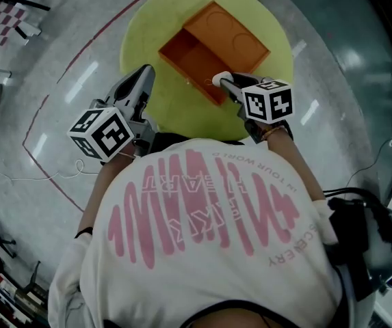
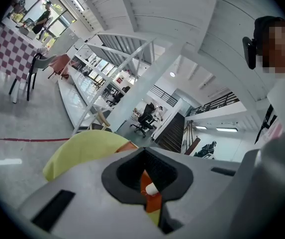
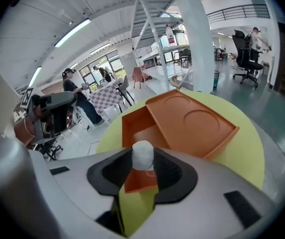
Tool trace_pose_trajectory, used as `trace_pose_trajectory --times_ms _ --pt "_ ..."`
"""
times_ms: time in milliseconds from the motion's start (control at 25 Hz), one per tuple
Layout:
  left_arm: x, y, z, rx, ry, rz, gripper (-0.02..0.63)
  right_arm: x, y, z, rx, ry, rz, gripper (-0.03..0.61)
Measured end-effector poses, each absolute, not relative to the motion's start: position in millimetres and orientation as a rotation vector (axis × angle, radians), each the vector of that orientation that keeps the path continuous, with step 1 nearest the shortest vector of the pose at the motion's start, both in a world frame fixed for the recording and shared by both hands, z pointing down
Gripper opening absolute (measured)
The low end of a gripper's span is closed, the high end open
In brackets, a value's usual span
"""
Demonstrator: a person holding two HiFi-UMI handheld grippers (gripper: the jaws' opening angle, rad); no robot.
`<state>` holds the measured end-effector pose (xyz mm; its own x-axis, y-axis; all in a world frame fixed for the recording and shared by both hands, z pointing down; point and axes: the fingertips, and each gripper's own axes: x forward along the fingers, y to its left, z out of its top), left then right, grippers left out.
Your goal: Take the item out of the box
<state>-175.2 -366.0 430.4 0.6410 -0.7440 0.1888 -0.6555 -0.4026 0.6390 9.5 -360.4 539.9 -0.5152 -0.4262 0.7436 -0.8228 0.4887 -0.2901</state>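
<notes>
Right gripper pinches small white rounded lump over orange plastic box; left gripper narrowly parted, empty; the rounded surface may slip free and drop back.

Premises are presenting as a large open-plan office hall: strip lights are running along a high white ceiling, and office chairs are standing on a polished grey floor. A white steel staircase is rising beside glass partitions – a railed mezzanine is overlooking the space, and a red tape line is marking off a floor zone.
</notes>
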Motion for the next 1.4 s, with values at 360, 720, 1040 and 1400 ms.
trace_pose_trajectory --times_ms 360,720,1040,1400 --pt "-159 -368 410 2.185 -1.107 -0.102 0.008 22 -379 477 1.19 -2.285 0.867 0.133" --pt "-140 -400 369 2.247 -1.147 -0.13 0.008 41 -427 376 1.356 -2.51 0.774 0.133" --pt "-142 -401 347 2.3 -1.177 -0.165 0.008 36 -422 315 1.405 -2.679 0.657 0.133" --pt "-141 -395 330 2.348 -1.255 -0.225 0.008 32 -405 279 1.376 -2.835 0.511 0.133"
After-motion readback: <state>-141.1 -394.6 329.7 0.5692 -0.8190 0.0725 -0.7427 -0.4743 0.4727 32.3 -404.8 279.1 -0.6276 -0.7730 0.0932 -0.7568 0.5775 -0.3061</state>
